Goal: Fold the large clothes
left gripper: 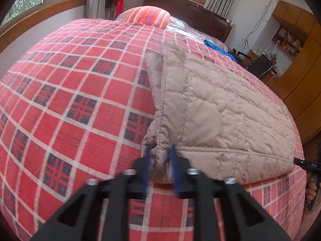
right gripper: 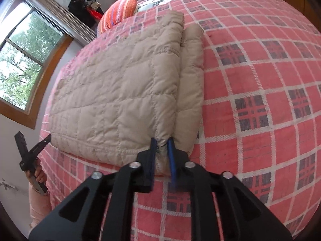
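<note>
We've got the beige quilted jacket lying folded on the red plaid bedspread, and we'll place everything rel. to that jacket. Our left gripper is at the jacket's near left corner, w/ its blue-padded fingers either side of the hem and fabric bunched between them, so it looks clamped on the jacket. In the right wrist view our right gripper sits at the jacket's near right corner, where a narrower folded strip lies alongside the main panel; hem fabric fills the gap between its pads, so it's gripping the jacket too. Each cam catches the other tool at the opposite near corner: the right one at the frame's right edge in the left view, the left one w/ a hand round its handle in the right view. Beyond the jacket's far end, toward the dark wooden headboard, lies an orange striped pillow. A blue cloth sits far-right of the jacket, near the bed's edge. Windows w/ green trees outside are on the wall left of the jacket; wooden cabinets stand off to its right.
</note>
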The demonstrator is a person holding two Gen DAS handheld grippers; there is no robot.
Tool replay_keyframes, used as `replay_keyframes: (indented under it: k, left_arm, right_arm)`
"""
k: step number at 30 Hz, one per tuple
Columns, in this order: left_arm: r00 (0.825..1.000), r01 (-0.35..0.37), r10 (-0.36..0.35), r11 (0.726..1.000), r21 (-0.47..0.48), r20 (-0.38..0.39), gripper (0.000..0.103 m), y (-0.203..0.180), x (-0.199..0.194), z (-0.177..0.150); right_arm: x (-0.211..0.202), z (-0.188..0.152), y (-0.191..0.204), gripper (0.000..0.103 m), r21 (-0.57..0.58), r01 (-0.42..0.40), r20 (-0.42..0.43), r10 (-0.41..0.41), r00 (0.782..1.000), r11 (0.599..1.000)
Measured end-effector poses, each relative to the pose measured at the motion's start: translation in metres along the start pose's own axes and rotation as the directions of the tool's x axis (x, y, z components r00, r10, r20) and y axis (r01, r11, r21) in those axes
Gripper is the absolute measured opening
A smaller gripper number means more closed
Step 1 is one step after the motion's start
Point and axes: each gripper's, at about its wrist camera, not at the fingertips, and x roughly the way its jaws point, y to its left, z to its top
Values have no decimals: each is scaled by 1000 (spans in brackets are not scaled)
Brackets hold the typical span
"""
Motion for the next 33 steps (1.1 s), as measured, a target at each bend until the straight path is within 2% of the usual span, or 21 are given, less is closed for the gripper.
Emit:
replay_keyframes:
  k: [1,2,4,9,13,15,19,23,30,33]
  left_arm:
    - [1000,14,-14,1000,-2,12,55,2,-6,3]
    - [999,26,-26,1000,-7,28,61,5,-11,6]
    - [998,34,-32,999,-25,59,67,15,-20,18]
    - [995,100,-98,984,-149,25,71,45,-5,51]
    - [994,106,-106,977,-185,13,71,54,17,68]
    - [990,139,-138,970,-202,18,71,57,28,74]
    - [971,234,-238,941,-245,14,71,61,46,78]
    - [960,264,-279,926,-269,-16,71,61,67,79]
    - [927,352,-375,879,-321,-11,71,66,92,88]
    - [915,368,-402,874,-317,-44,71,54,103,92]
  right_arm:
    - [-7,0,-1,42,10,-27,17,27,999,1000]
    - [-12,1,-2,63,16,-46,37,45,998,999]
    - [-24,4,-5,74,21,-77,83,75,994,997]
    - [-28,23,-25,81,110,-192,117,180,977,975]
    - [-12,39,-39,81,164,-203,109,187,976,965]
    - [-5,45,-44,81,177,-224,109,207,972,959]
    - [10,56,-52,83,197,-239,104,222,970,951]
    - [21,60,-55,85,209,-253,100,237,966,945]
    - [46,72,-61,87,206,-263,72,253,965,943]
    - [55,74,-58,90,202,-273,75,263,962,941]
